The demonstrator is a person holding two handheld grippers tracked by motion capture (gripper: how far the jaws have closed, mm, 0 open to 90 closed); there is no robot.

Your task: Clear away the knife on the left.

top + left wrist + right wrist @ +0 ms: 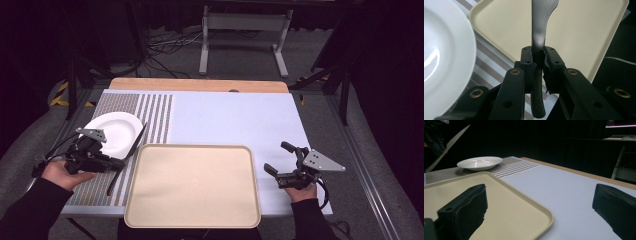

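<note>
My left gripper (116,164) is clamped on a table knife (539,32), pinching it about halfway along, with the dark handle sticking out behind the jaws and the metal blade pointing ahead. In the high view the knife (127,159) runs on a slant, its blade end up by the white plate (112,131) and its handle end down toward me, just left of the beige tray (192,186). It hangs over the striped mat (156,112), between plate and tray. The tray lies immediately to the right of that gripper, so I judge the next move to be a short carry rightward, keeping the knife's long axis roughly near-to-far. My right gripper (277,162) sits well apart, at the tray's right edge, jaws apart and holding nothing above the pale surface (235,117). The left hand is clearly the nearer one.
</note>
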